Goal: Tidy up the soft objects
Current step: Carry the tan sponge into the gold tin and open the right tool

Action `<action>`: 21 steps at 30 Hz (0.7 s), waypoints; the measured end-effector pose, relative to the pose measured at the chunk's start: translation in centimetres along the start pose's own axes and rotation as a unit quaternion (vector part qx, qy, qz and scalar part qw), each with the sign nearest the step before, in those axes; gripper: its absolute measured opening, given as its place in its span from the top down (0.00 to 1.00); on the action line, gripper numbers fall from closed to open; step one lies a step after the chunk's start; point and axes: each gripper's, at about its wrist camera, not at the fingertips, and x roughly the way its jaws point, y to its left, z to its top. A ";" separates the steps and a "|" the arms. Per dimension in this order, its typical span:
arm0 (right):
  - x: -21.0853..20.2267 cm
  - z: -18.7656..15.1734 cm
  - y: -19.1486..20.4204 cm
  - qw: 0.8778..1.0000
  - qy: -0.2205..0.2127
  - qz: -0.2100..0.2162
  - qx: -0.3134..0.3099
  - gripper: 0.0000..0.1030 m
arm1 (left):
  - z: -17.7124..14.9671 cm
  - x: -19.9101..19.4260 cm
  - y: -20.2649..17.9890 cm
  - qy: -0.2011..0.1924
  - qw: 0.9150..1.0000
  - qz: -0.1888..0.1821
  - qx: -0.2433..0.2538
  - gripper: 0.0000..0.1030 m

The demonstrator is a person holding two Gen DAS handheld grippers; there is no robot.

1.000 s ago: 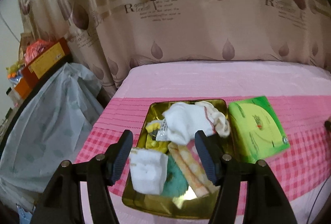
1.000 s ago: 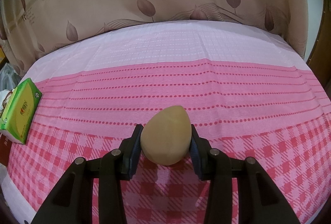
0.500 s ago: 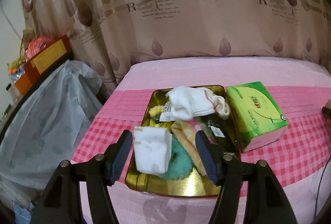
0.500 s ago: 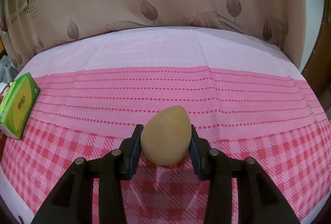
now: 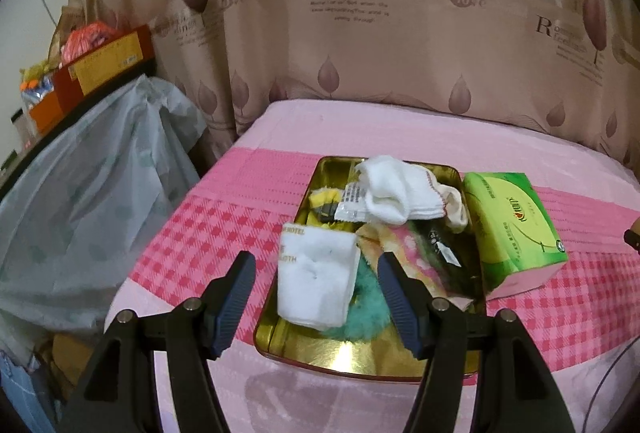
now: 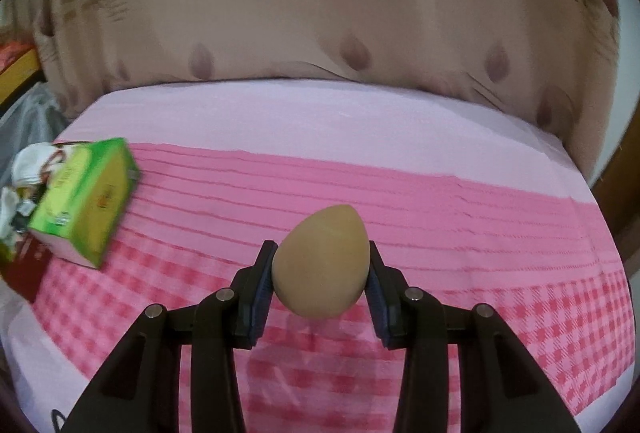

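The gold tray [image 5: 280,333] is showing as glossy metal, reflecting light. The white socks [image 5: 394,193] and folded white cloth [image 5: 316,283] in it are looking soft and matt, the teal piece [image 5: 366,317] fluffy. The green tissue pack [image 5: 514,223] is shining like plastic film. The tan egg-shaped sponge [image 6: 320,267] is appearing smooth and matt.

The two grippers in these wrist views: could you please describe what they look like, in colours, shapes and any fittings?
Both the left gripper and the right gripper are matt black, each with two angular, forked arms that taper forward. The fingers carry dark blue-black pads with fine ribbing. Round silver screw heads sit at the joints. No markings, hand or sleeve are visible.
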 end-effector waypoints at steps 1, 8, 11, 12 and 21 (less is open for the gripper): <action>-0.3 0.3 0.9 1.000 -0.002 0.010 -0.004 0.62 | 0.0 0.2 0.2 0.003 1.000 0.000 -0.004 0.37; -2.2 2.3 8.0 0.996 -0.019 0.076 -0.044 0.62 | -0.1 0.4 1.5 0.000 0.999 0.022 -0.034 0.37; -3.0 3.2 11.6 0.992 -0.023 0.112 -0.061 0.62 | 0.0 0.2 2.1 -0.006 0.998 0.034 -0.047 0.37; -3.0 3.6 12.4 0.990 -0.024 0.120 -0.065 0.62 | 0.1 0.3 2.3 -0.004 0.998 0.034 -0.054 0.37; -3.0 4.1 23.0 0.972 -0.016 0.189 -0.138 0.63 | 0.2 0.2 4.1 -0.007 0.994 0.064 -0.085 0.37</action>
